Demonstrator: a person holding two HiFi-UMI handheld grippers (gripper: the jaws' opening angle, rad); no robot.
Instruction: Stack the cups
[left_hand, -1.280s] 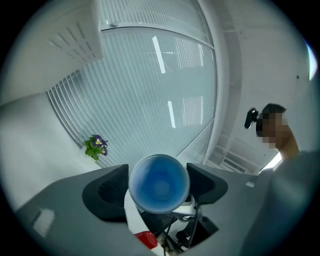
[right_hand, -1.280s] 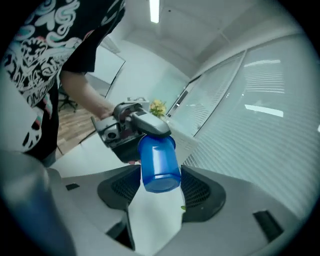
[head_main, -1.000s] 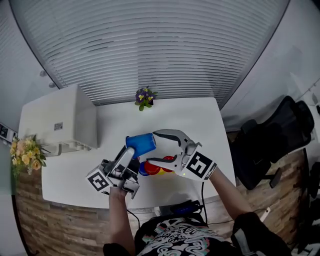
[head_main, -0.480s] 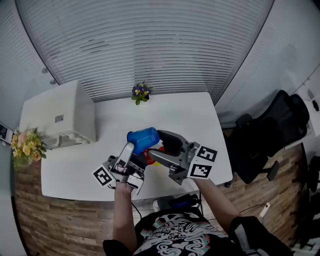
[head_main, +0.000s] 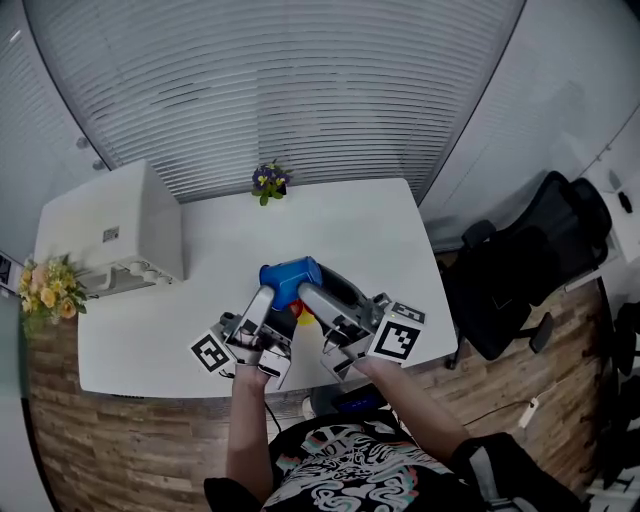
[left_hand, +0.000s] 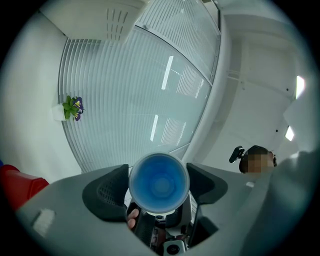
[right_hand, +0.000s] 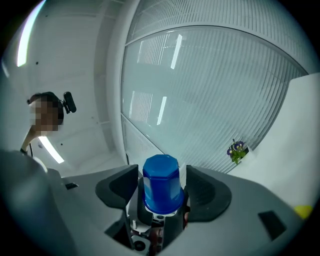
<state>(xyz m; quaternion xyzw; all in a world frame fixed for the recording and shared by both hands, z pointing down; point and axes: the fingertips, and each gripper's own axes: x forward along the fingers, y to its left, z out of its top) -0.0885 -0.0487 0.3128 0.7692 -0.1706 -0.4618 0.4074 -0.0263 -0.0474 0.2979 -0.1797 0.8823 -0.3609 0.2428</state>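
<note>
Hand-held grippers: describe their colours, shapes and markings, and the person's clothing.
The left hand-held gripper and right hand-held gripper have grey jaws with dark pads and a cube of black-and-white square markers each. The person wears a black top with white print.

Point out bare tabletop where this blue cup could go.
Free: the white table between the flower pot and the blue cup, and rightward to its edge; also in front of the white box. Crowded: the front middle, around the red cup.
</note>
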